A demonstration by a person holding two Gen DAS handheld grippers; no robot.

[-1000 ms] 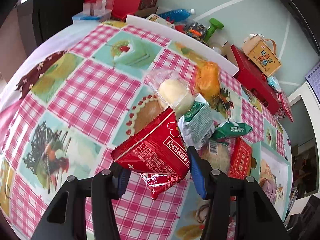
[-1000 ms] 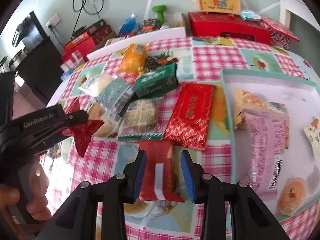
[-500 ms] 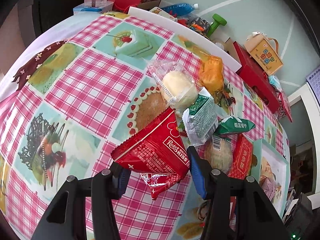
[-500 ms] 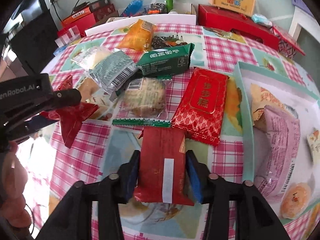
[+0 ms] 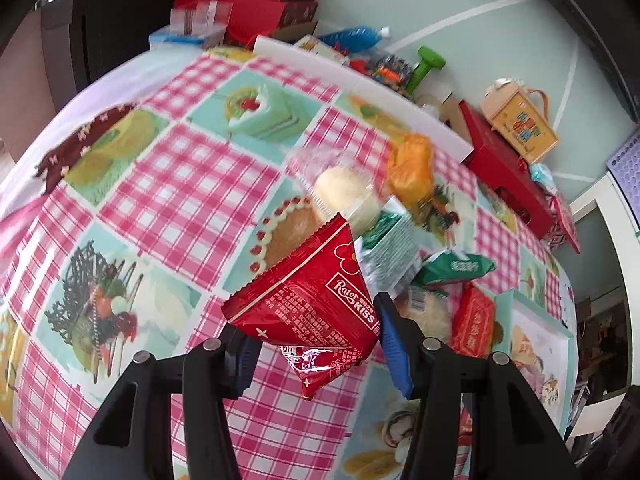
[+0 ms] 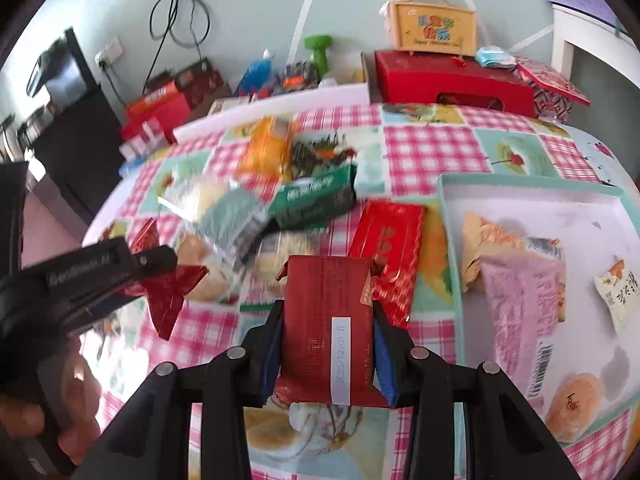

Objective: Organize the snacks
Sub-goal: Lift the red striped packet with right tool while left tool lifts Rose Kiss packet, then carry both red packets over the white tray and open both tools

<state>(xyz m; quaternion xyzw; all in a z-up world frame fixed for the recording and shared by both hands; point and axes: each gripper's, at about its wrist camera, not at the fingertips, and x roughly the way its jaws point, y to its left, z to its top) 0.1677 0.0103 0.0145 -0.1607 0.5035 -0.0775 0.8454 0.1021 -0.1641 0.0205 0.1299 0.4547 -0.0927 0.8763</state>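
Observation:
My left gripper (image 5: 316, 344) is shut on a red triangular Rater Kiss snack pack (image 5: 312, 304) and holds it above the checked tablecloth; it shows at the left of the right wrist view (image 6: 168, 284). My right gripper (image 6: 326, 346) is shut on a dark red snack packet (image 6: 328, 328) with a white date label, lifted off the table. Several loose snacks lie between them: a green pack (image 6: 316, 200), a red foil pack (image 6: 390, 248), an orange pack (image 6: 266, 146) and a bun in clear wrap (image 5: 344, 192).
A shallow teal-rimmed tray (image 6: 450, 240) at the right holds several snacks, among them a pink pack (image 6: 520, 300). Red boxes (image 6: 452, 80), a yellow gift bag (image 6: 434, 24) and a white board (image 6: 272, 108) stand at the table's far edge.
My right gripper has closed on the dark red packet and raised it off the table. My left gripper keeps its red triangular pack and has shifted only slightly.

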